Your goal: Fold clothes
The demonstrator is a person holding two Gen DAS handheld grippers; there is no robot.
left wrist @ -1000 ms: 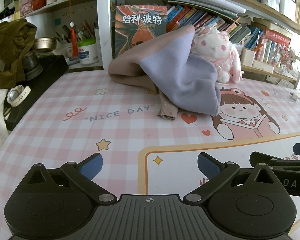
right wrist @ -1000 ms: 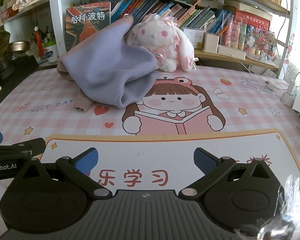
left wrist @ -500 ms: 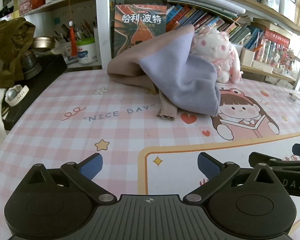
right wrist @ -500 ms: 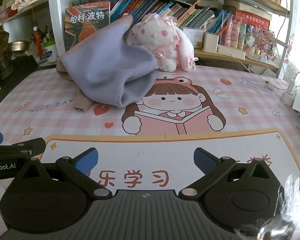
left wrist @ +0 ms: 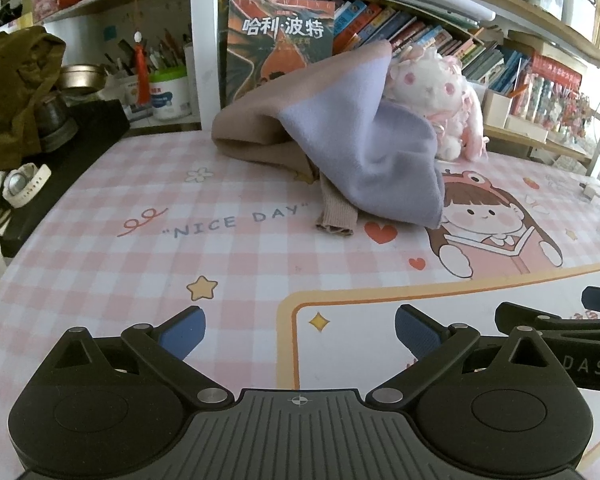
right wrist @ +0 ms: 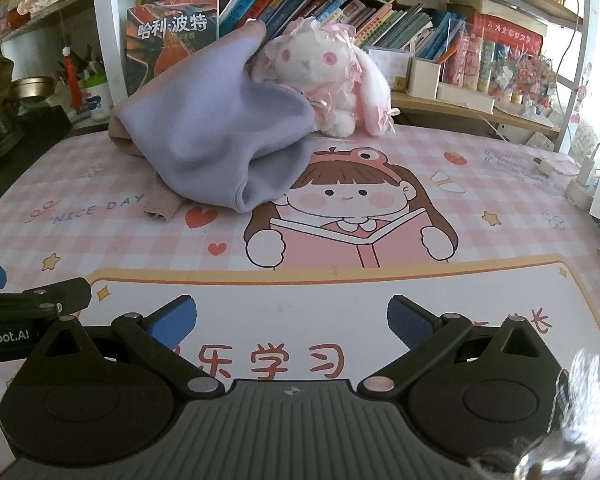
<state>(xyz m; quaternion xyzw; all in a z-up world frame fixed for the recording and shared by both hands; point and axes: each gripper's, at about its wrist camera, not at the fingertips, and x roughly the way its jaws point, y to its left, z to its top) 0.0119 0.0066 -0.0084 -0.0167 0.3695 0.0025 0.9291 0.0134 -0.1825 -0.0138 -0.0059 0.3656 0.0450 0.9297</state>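
At the far left an olive-brown jacket [left wrist: 16, 92] slumps in soft folds, with a white wristwatch [left wrist: 24, 185] on the dark surface below it. Further in, a dull metal bowl [left wrist: 80, 78] sits on the shelf beside a white tub [left wrist: 168, 94] crammed with pens and brushes; exactly what else stands in it is hard to tell at this distance.

The bench [left wrist: 148, 248] wears a smooth pink-checked mat printed with "NICE DAY", stars, hearts and a cartoon girl reading. The left gripper [left wrist: 300, 330] hangs low over its near edge, blue-padded fingers spread wide with nothing between them.

The garment [left wrist: 364, 148] lies in a loose heap at the back of the bench, well apart from both grippers: a soft, fleecy knit, tan on the left side and lavender on the right, with one ribbed tan cuff [left wrist: 336, 218] poking out flat onto the mat. Its upper edge leans against a glossy book [left wrist: 280, 40] and the row of slanted paperbacks behind.

Just right of the heap, touching it, sits a fluffy white plush rabbit [right wrist: 324, 80] with pink frills. The right gripper [right wrist: 292, 320] also stands wide and empty over the mat's white panel. At the far right, white chargers [right wrist: 580, 184] lie with their cables.
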